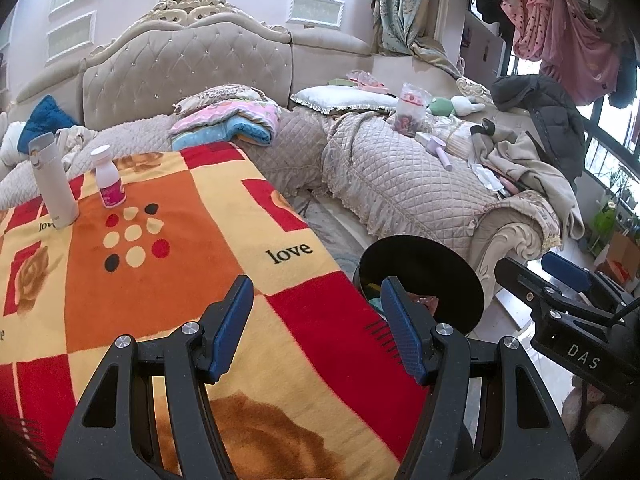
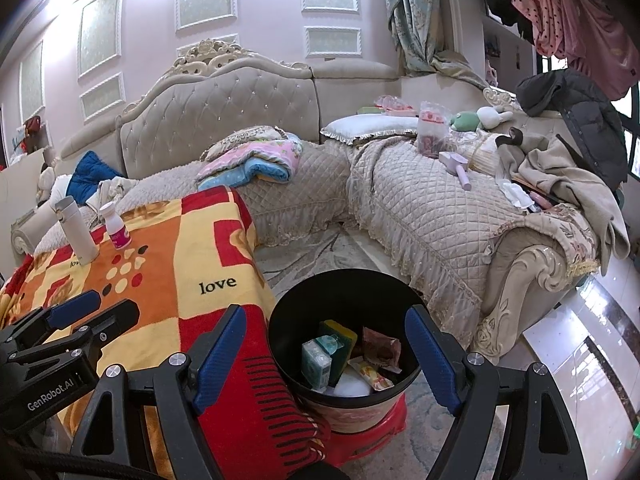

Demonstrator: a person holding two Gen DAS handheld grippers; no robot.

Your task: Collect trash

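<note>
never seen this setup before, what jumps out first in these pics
The bright red, orange and yellow "love" blanket fills the left of both views, with a white flask and a small pink-labelled bottle standing at its far end. Beside its right edge sits a black bin already holding wrappers and packets, framed by the open right hand-held gripper.

Blanket [image 2: 192, 264]: spread over the bench, reaching its near right corner.
Flask [image 2: 78, 232]: upright on the blanket, at the far left.
Small bottle [image 2: 116, 226]: upright on the blanket, just right of the flask.
Bin [image 2: 344, 340]: on a stool [image 2: 372, 428] on the floor, right of the bench, close to the blanket's hanging edge.
Trash [image 2: 348, 356]: several packets and wrappers inside the bin.
Sofa [image 2: 420, 208]: behind the bench and the bin, running along the wall and turning toward the right.
Folded quilt [image 2: 256, 160]: on the sofa seat, behind the bench.
Coats [image 2: 568, 152]: piled on the sofa's right end.
Left gripper [image 1: 316, 328]: above the blanket's near right part.
Right gripper [image 2: 328, 360]: above the bin.
</note>
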